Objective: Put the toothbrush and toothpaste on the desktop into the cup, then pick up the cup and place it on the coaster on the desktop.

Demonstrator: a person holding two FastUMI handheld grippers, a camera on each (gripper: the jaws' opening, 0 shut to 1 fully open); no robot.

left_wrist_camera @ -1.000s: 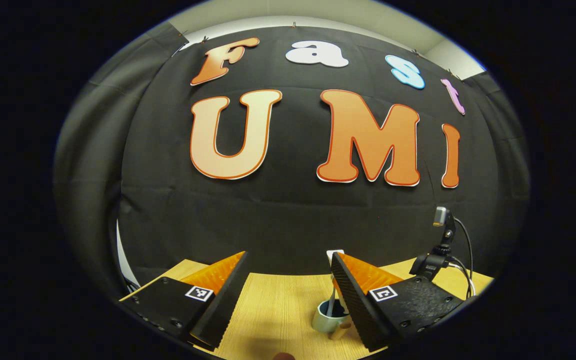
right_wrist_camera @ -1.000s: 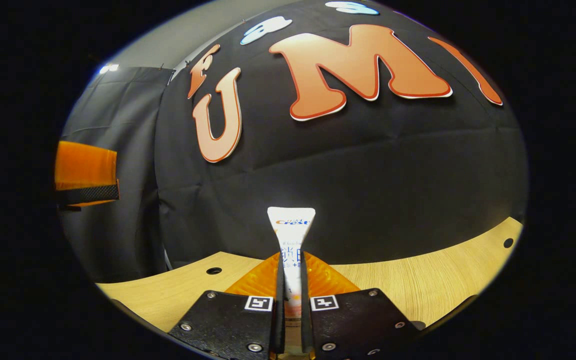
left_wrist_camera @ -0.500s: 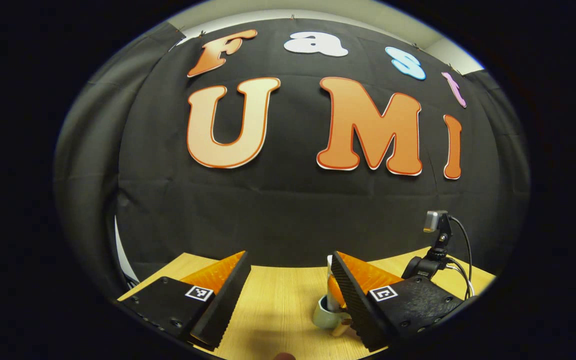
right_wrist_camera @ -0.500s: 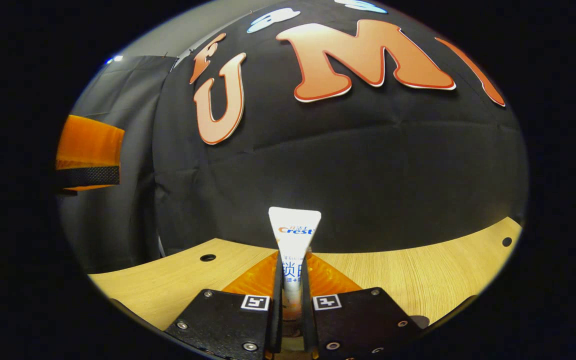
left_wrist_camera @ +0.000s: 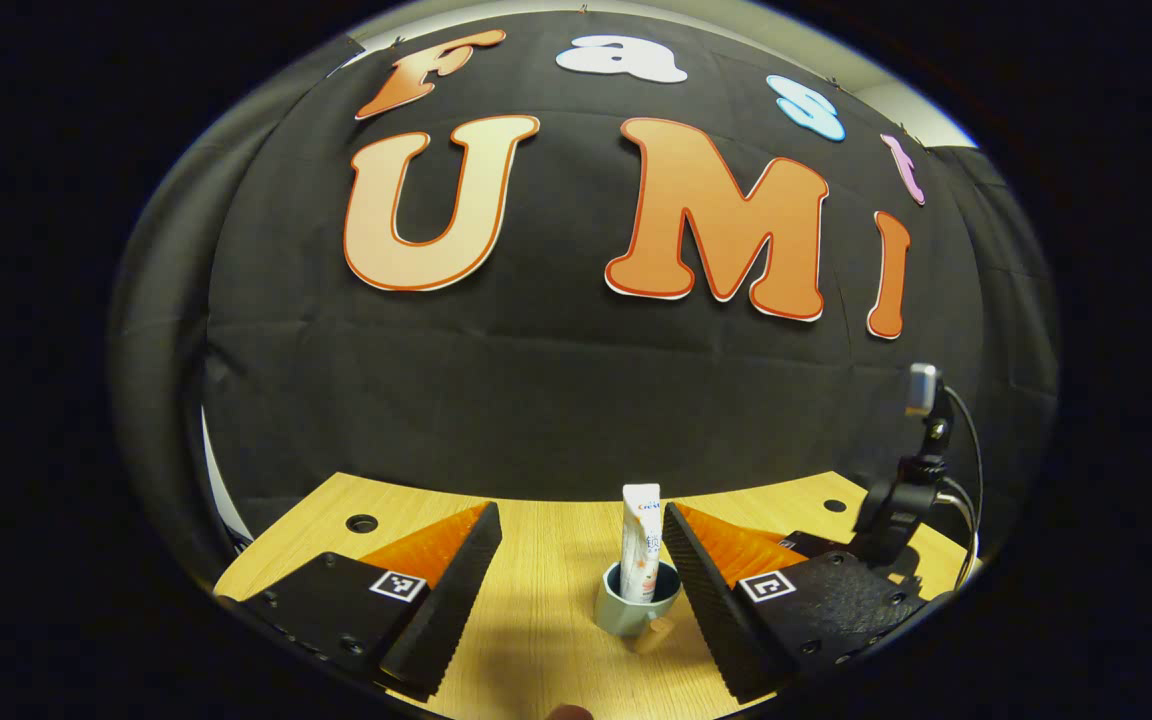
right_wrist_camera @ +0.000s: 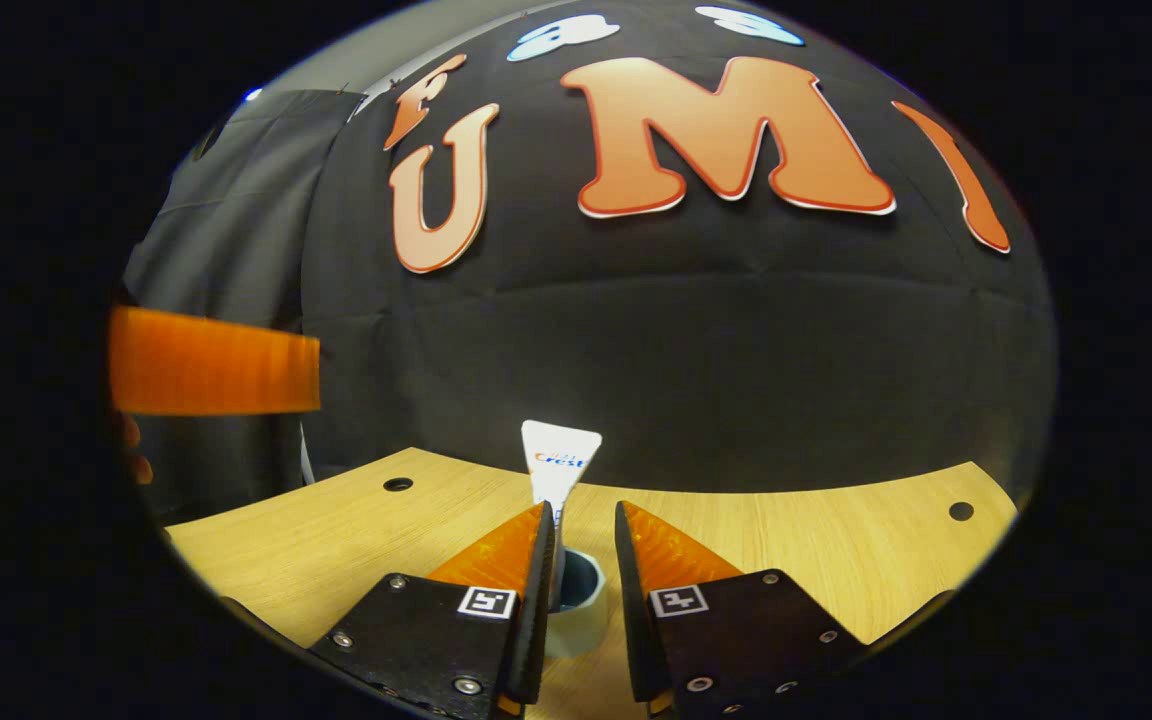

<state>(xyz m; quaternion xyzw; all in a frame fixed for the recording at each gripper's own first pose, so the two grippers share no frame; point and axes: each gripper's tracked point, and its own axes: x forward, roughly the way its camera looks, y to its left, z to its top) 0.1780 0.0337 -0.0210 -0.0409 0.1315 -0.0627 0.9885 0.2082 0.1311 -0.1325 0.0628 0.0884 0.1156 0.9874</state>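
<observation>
Wooden bench (left_wrist_camera: 546, 620) by black cloth wall | toothpaste (left_wrist_camera: 641, 542) standing up in cup (left_wrist_camera: 636, 610) | right claw (right_wrist_camera: 581, 530) parted, fingers either side of toothpaste | left claw (left_wrist_camera: 581, 535) wide apart.

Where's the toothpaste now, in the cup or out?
In. The toothpaste stands upright inside the cup; right tongs open beside it.
</observation>
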